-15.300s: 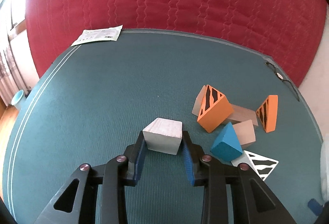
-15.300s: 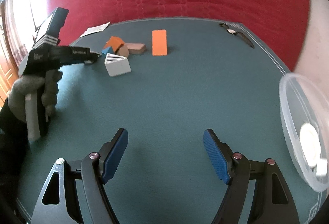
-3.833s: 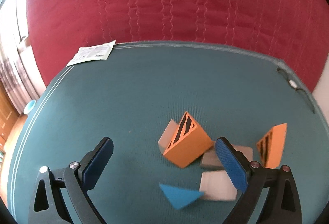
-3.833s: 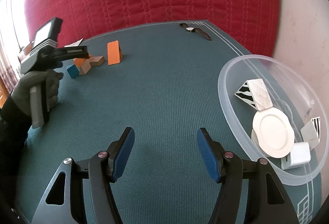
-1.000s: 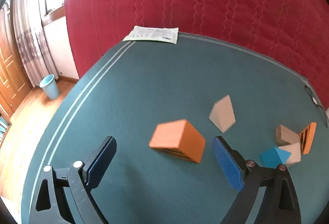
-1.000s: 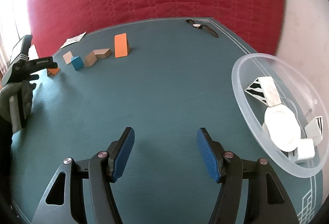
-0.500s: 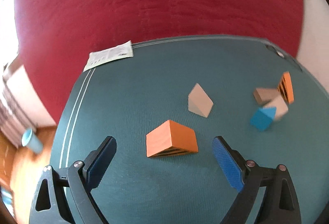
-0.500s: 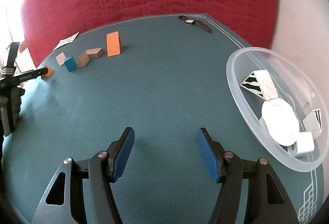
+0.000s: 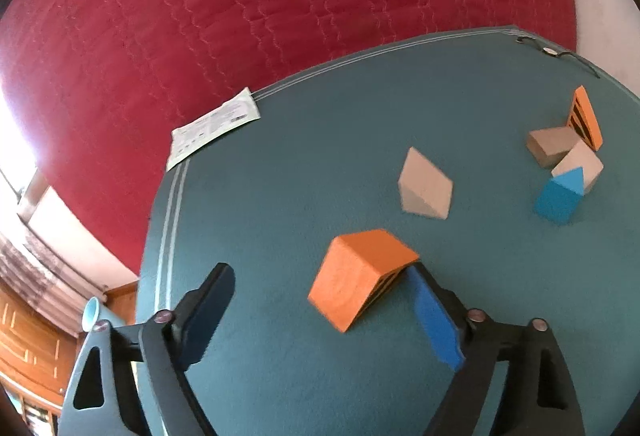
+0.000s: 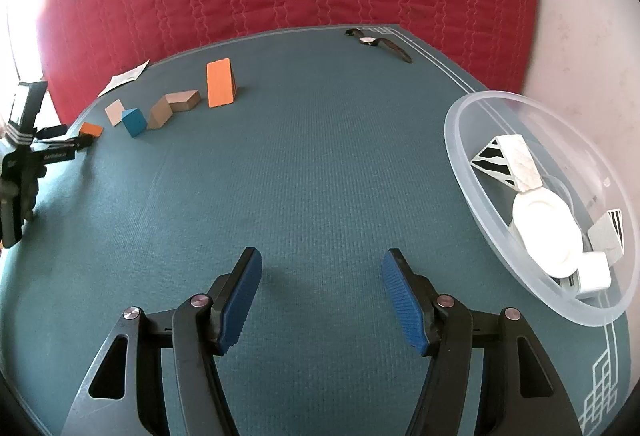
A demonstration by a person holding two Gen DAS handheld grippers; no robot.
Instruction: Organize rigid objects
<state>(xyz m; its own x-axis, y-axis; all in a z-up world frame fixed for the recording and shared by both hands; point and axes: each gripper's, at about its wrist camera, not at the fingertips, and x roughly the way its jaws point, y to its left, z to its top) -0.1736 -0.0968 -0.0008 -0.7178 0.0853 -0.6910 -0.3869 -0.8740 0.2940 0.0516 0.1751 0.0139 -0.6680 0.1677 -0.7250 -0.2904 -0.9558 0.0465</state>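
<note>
An orange wedge block with black stripes (image 9: 360, 276) lies on the green mat between my open left gripper's (image 9: 320, 300) fingers, its striped end right at the right pad (image 9: 434, 320). Beyond it lie a beige wedge (image 9: 426, 188), a blue block (image 9: 560, 196), two beige blocks (image 9: 550, 146) and a second orange striped wedge (image 9: 586, 116). My right gripper (image 10: 322, 296) is open and empty over bare mat. In its view the left gripper (image 10: 56, 148) sits far left by the orange block (image 10: 91, 129). A clear plastic bowl (image 10: 472, 164) at the right holds white striped blocks and a white disc.
A paper leaflet (image 9: 214, 128) lies at the mat's far left edge. A wristwatch (image 10: 378, 42) lies at the far corner. A red quilted wall stands behind the table. The mat's left edge (image 9: 168, 220) drops to a wooden floor.
My left gripper has swung left and closed in on the orange wedge, which now sits deeper between the fingers, near the right pad. The right gripper has barely moved.
</note>
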